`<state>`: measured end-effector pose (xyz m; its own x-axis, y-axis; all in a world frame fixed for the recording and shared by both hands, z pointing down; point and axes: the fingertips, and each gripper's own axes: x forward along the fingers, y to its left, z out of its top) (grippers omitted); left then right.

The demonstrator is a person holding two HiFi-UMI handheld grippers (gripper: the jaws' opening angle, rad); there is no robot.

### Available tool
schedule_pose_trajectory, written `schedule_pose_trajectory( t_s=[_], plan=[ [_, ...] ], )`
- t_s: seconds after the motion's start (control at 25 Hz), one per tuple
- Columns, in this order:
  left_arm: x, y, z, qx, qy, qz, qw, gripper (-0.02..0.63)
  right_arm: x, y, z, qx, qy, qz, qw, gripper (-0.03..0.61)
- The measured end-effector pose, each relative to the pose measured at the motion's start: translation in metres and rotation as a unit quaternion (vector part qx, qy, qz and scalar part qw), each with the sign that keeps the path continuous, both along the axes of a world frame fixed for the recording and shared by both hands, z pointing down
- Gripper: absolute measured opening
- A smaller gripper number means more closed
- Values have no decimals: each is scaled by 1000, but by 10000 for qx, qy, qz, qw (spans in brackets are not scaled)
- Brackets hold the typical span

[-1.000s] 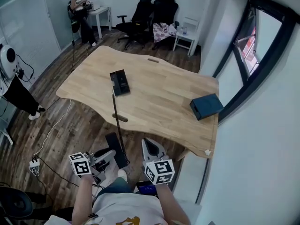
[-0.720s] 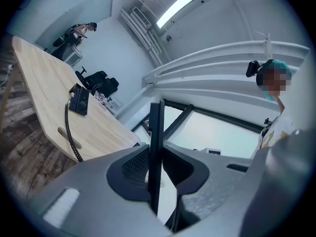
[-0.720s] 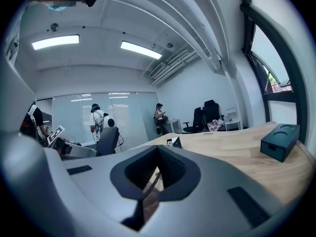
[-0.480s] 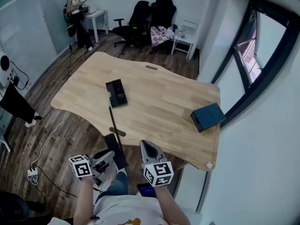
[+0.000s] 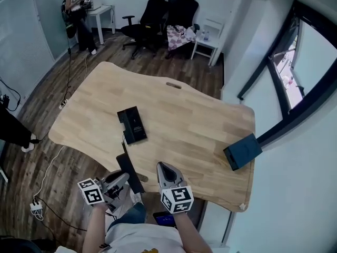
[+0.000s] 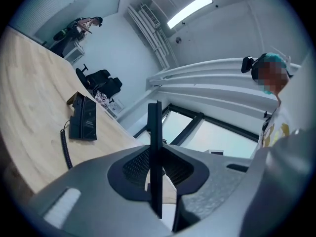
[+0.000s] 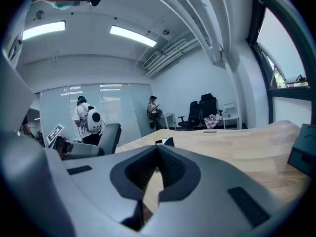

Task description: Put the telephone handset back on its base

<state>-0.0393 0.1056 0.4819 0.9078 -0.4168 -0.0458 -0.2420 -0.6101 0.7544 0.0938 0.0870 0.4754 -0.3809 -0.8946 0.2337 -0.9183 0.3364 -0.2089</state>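
The black telephone base (image 5: 132, 125) lies on the wooden table (image 5: 200, 115), left of its middle. A coiled cord (image 5: 125, 142) runs from it over the front edge to the black handset (image 5: 130, 172). My left gripper (image 5: 122, 179) is shut on that handset, just in front of the table's edge. In the left gripper view the handset (image 6: 154, 147) stands edge-on between the jaws, with the base (image 6: 83, 118) and cord (image 6: 64, 147) beyond on the table. My right gripper (image 5: 162, 167) is shut and holds nothing; its tips (image 7: 158, 148) meet, at the table's front edge.
A dark blue box (image 5: 243, 151) sits at the table's right edge, by the window wall. Black office chairs (image 5: 166, 15) and a white side table (image 5: 208, 40) stand beyond the table. A person (image 5: 73, 7) stands at a small desk at the back left.
Both grippers have moved forward to the table's front edge, and the table now lies closer below me. The left gripper still holds the handset; the right stays shut.
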Motion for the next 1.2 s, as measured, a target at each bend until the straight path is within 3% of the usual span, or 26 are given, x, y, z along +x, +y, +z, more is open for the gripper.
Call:
schedule_pose_trajectory(
  t_s=[0.2,0.52,0.8,1.2],
  plan=[
    [-14,-79,6,-80,-26,202,9998,72,-22,-79,10,-173,-12,109,9998,6],
    [-22,-154,17,-233,39,434,9988,72,-31,-153,8,97,2,414,9991,6],
    [-21,-170,25,-466,163,327,9982,72,-35,-162,15,-60,133,213,9997,6],
    [-10,-174,24,-475,51,208,9986,72,-24,-161,34,-421,140,-26,9990,6]
  ],
)
